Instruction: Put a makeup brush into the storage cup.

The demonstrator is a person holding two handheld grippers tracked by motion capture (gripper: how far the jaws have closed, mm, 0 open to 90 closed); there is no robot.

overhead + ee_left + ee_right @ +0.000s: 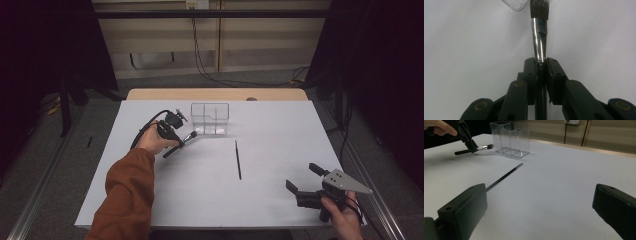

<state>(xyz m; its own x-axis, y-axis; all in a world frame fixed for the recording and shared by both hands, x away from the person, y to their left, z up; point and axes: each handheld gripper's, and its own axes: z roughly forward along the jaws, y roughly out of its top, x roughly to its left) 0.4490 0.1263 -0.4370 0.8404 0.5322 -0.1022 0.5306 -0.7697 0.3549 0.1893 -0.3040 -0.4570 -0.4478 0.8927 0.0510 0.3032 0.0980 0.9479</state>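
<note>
**Left gripper carries a makeup brush toward a clear organiser**

High view: the left gripper [176, 134], in the hand of a person in a rust-coloured sleeve, holds a short brush [181, 142] just beside the clear compartmented box [210, 119] on the white table [280, 130]; a thin black pencil-like stick [238, 160] lies well apart at mid-table, and the right gripper [300, 192] rests near the front edge. Left gripper view: the jaws are clenched on the brush [539, 42] at its metal ferrule, bristles pointing toward the box corner. Right gripper view: the right gripper's jaws stand released and wide, nothing between them, with the stick [504, 177] ahead. The step likely calls for tipping the brush upright and lowering it over one compartment before letting go. No brand or writing is legible.
</note>
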